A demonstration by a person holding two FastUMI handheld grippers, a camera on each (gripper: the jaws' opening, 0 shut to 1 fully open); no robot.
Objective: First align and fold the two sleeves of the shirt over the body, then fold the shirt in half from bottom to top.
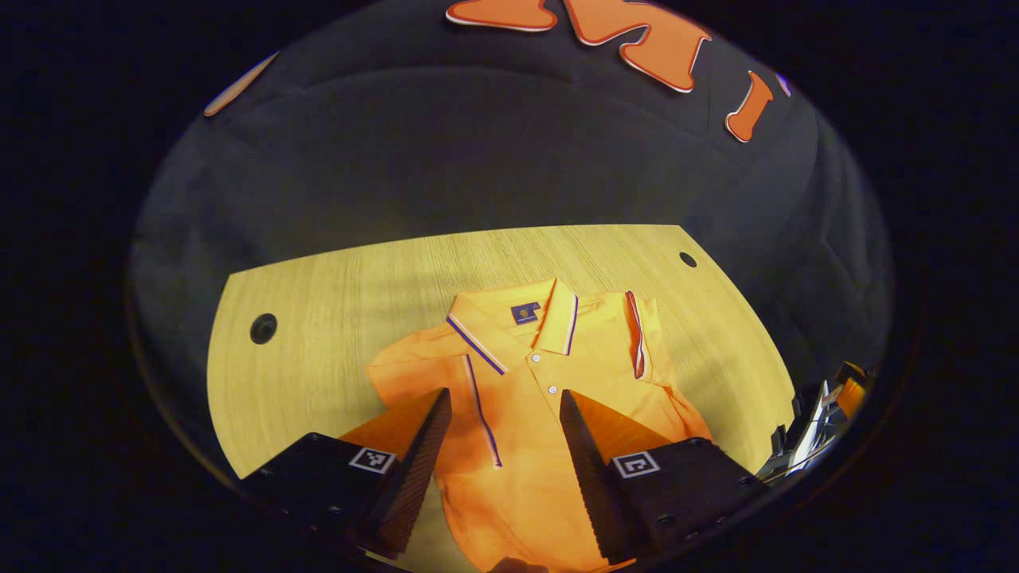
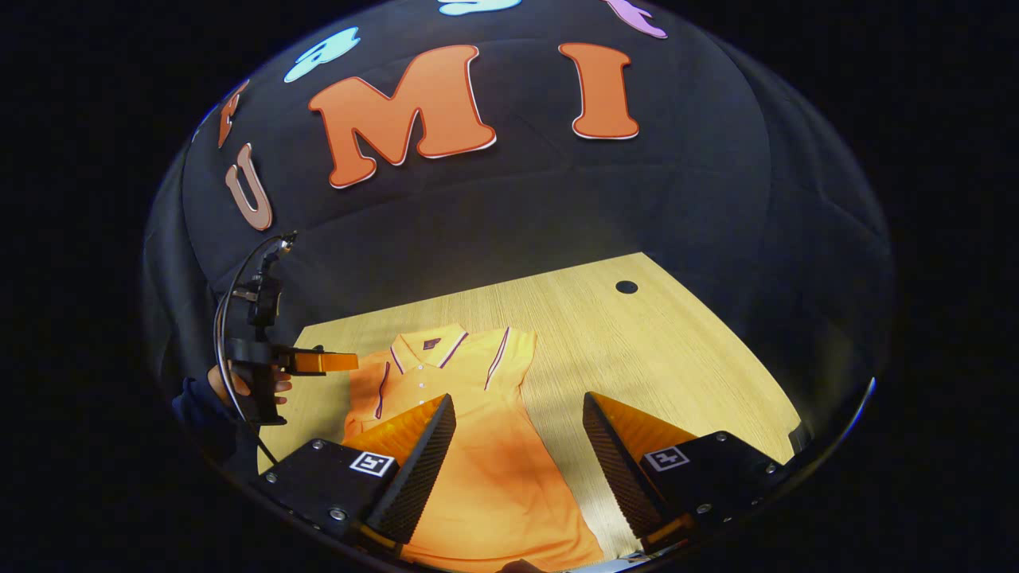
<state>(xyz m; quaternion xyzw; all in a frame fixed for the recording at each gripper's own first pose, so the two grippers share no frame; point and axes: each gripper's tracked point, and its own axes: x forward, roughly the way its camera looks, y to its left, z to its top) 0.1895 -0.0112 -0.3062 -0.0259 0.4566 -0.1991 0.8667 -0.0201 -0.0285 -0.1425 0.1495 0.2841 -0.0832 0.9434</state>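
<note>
Shirt [image 1: 517,414] lies sleeves-folded on table [image 1: 318,318]; both grippers' fingers [image 1: 422,461] [image 2: 418,465] spread apart above it.

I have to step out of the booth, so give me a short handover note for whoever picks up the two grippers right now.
Left gripper: open, holding nothing, above the shirt's chest.
Right gripper: open, holding nothing, over the shirt's lower body.
Shirt lies face up on the table, collar at the far end. Both sleeves appear already folded onto the body.
Left: fold the hem up to the collar.
</note>
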